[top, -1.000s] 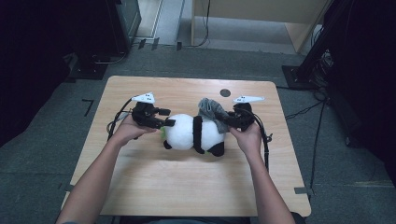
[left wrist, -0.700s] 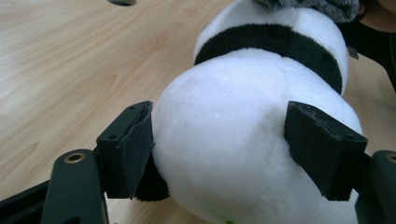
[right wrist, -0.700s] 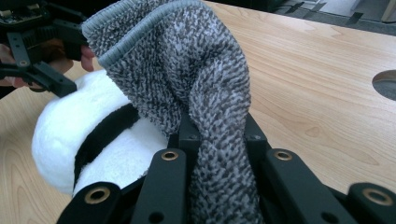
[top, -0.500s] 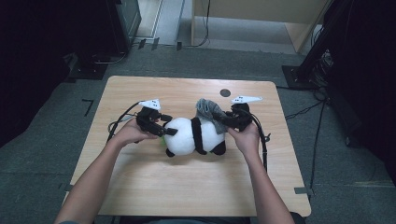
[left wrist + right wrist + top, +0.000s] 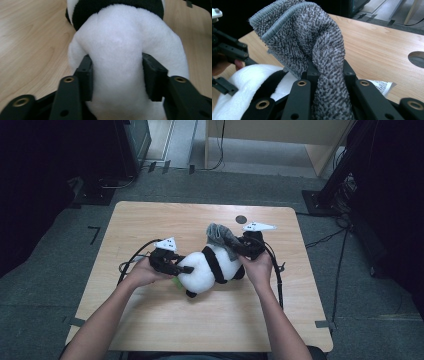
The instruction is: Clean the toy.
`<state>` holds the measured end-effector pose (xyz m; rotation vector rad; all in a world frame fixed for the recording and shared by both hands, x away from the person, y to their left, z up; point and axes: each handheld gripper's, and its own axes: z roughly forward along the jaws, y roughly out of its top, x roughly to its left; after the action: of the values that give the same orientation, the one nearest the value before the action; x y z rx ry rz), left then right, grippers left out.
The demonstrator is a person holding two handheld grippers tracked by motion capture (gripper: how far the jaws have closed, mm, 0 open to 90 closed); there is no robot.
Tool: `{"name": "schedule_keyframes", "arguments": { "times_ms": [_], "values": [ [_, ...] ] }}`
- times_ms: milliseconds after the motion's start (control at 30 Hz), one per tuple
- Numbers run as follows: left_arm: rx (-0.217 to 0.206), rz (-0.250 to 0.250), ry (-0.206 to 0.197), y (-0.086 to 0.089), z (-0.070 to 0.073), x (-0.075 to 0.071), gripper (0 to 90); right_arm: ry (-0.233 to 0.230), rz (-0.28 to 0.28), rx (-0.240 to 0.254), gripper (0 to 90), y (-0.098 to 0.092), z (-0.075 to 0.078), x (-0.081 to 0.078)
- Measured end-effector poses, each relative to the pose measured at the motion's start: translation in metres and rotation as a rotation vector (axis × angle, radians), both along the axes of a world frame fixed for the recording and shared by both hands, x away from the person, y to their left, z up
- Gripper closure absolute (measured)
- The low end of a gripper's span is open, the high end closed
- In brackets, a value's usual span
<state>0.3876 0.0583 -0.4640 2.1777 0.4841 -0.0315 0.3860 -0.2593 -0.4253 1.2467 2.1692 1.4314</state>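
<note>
Two tools at work | panda (image 5: 207,270) lies mid-desk (image 5: 150,220) | left tool (image 5: 117,75) has just been closing, jaws now squeezing the panda's white end | right tool (image 5: 328,72) clamped on grey cloth (image 5: 312,37) beside the panda

Plush panda (image 5: 210,270): 1. Grey knitted cloth (image 5: 221,236): 1. Tongs: 2, left (image 5: 186,269), right (image 5: 239,249). Desk (image 5: 150,220): 1.
</note>
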Motion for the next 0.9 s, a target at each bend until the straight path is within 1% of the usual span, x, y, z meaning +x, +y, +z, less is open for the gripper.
{"name": "schedule_keyframes", "arguments": {
  "times_ms": [67, 133, 200, 233, 267, 300, 333, 367, 433, 500, 567, 600, 667, 700, 800, 833, 900],
  "values": [
    [-0.016, 0.051, 0.006, 0.001, 0.002, -0.001, 60.8, 0.0, -0.006, 0.021, 76.8, -0.003, 0.002, 0.0],
    [-0.038, 0.096, -0.001, 0.001, 0.004, -0.002, 63.8, -0.006, -0.017, 0.038, 77.0, -0.006, 0.005, -0.001],
    [-0.044, 0.132, -0.029, 0.001, 0.007, -0.003, 65.1, -0.012, -0.023, 0.06, 77.1, -0.01, 0.008, -0.003],
    [-0.053, 0.159, -0.034, 0.002, 0.008, -0.002, 65.4, -0.018, -0.025, 0.068, 77.1, -0.012, 0.009, -0.004],
    [-0.063, 0.201, -0.039, 0.004, 0.009, -0.001, 65.4, -0.02, -0.024, 0.077, 77.2, -0.013, 0.011, -0.005],
    [-0.081, 0.242, -0.032, 0.005, 0.011, 0.0, 65.6, -0.027, -0.02, 0.083, 77.2, -0.014, 0.013, -0.007],
    [-0.099, 0.298, -0.025, 0.007, 0.012, 0.001, 65.3, -0.031, -0.018, 0.087, 77.3, -0.014, 0.015, -0.008],
    [-0.109, 0.345, -0.014, 0.007, 0.012, 0.002, 65.0, -0.031, -0.016, 0.088, 77.3, -0.014, 0.017, -0.01],
    [-0.098, 0.432, -0.022, 0.004, 0.011, 0.0, 64.4, -0.026, -0.007, 0.081, 77.3, -0.012, 0.018, -0.013],
    [-0.108, 0.484, 0.003, 0.0, 0.009, -0.005, 64.2, -0.018, 0.014, 0.075, 77.3, -0.007, 0.018, -0.016],
    [-0.111, 0.516, 0.027, -0.006, 0.007, -0.01, 63.4, -0.009, 0.036, 0.081, 77.3, 0.0, 0.017, -0.02],
    [-0.112, 0.522, 0.037, -0.01, 0.007, -0.013, 62.1, -0.01, 0.051, 0.096, 77.3, 0.003, 0.016, -0.023],
    [-0.109, 0.531, 0.036, -0.018, 0.006, -0.02, 60.7, 0.008, 0.081, 0.113, 77.3, 0.013, 0.012, -0.027],
    [-0.106, 0.529, 0.036, -0.022, 0.006, -0.023, 59.9, 0.019, 0.096, 0.109, 77.3, 0.018, 0.009, -0.029],
    [-0.095, 0.523, 0.028, -0.029, 0.005, -0.03, 58.0, 0.045, 0.116, 0.063, 77.3, 0.033, -0.002, -0.03],
    [-0.096, 0.52, 0.02, -0.029, 0.005, -0.031, 57.2, 0.052, 0.118, 0.042, 77.3, 0.036, -0.006, -0.029],
    [-0.087, 0.513, 0.02, -0.03, 0.003, -0.031, 53.9, 0.07, 0.119, 0.008, 77.5, 0.039, -0.015, -0.027]
  ]
}}
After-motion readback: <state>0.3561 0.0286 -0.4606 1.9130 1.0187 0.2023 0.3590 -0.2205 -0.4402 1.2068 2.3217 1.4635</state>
